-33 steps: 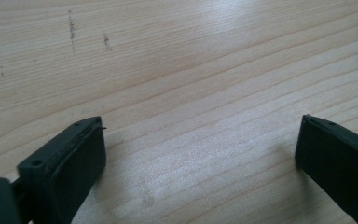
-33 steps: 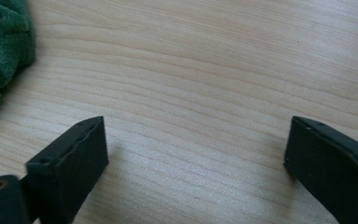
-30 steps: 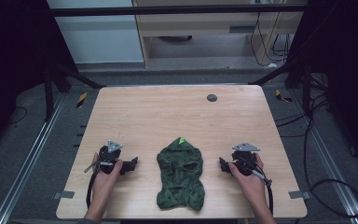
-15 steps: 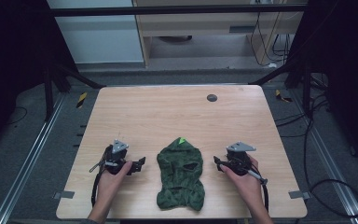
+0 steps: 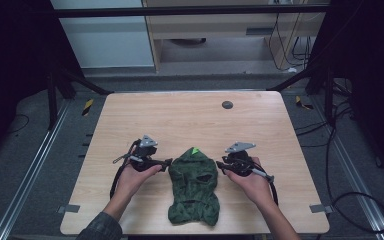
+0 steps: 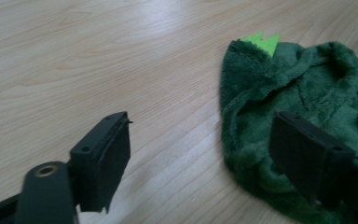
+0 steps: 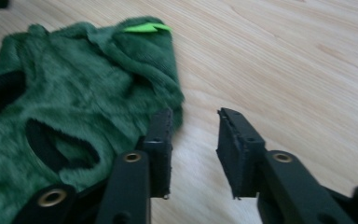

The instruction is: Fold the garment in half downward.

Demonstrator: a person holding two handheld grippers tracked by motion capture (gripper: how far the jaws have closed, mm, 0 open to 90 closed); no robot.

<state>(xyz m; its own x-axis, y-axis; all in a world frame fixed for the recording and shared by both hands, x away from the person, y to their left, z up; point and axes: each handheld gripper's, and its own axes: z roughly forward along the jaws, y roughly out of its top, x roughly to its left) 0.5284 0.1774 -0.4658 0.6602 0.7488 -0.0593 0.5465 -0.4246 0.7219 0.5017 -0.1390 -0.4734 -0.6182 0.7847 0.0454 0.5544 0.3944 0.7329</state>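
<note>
Lab recording bay: wooden table (image 5: 190, 120) on metal floor rails (image 5: 27, 185), dark framing, loose cables (image 5: 350, 200).

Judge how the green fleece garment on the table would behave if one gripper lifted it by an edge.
The green fleece garment lies flat and rumpled on the table, so it would probably droop and hang limp. Its fuzzy pile suggests jaws would grip without slipping. It looks light; pushed, it would likely bunch rather than slide whole.
</note>
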